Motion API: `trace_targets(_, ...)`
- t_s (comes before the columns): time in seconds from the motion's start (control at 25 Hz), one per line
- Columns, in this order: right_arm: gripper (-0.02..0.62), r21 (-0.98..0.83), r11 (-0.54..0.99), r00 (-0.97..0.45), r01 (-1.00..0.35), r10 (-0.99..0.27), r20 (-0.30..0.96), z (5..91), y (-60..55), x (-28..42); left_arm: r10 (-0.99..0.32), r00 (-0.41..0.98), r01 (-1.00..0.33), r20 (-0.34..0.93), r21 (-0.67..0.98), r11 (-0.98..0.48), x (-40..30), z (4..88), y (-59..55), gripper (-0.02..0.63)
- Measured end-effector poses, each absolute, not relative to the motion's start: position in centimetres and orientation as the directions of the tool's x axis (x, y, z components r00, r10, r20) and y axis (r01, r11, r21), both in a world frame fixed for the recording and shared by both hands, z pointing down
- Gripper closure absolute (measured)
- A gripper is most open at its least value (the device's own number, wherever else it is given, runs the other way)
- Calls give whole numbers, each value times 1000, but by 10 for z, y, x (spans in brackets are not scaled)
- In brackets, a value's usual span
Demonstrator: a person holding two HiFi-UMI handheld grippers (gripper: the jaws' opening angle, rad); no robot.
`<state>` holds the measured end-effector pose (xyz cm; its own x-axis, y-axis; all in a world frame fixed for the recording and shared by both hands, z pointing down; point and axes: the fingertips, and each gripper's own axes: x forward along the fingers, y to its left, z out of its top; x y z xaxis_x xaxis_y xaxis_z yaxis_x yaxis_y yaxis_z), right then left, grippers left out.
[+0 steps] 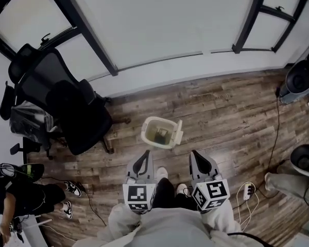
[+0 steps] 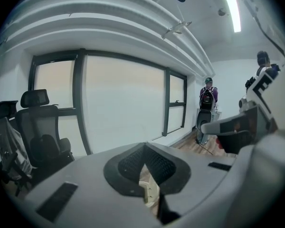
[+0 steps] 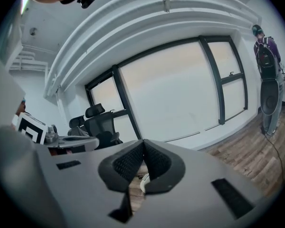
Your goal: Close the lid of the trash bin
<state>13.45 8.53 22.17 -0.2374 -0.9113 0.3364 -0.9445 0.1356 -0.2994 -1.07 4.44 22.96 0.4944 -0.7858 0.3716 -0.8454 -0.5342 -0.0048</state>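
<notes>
Hovering side by side over the wood floor [image 1: 232, 112], the left gripper [image 1: 142, 157] and the right gripper [image 1: 198, 156] both point ahead, away from the person. Each gripper's own view shows the same thing: the two black ribbed pads meet at their tips and spread into a narrow wedge behind them. Both pairs of jaws are together, with nothing between them and touching nothing.

The bin [image 1: 148, 125] stands on the floor just ahead of the person's shoes, ahead of the gripper tips and roughly between them, a bit nearer the left one. It is clear of both. The bin is open: its lid [image 1: 178, 131] stands up along its right edge, and the inside shows from above. A pale piece of the bin also peeks through the wedge under the closed tips in the left gripper view [image 2: 149, 191] and in the right gripper view [image 3: 143, 182].

A black chair [image 1: 67, 104] stands left of the bin by the window [image 1: 159, 19]. Another person [image 1: 20, 199] is at lower left.
</notes>
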Motion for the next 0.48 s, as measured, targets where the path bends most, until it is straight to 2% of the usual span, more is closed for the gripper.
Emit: trace_targets(0.48,572,-276,77,-196,-958,-879,434,282,19,126,-746,499,-832,441,4,-555,-37,302,-38,598)
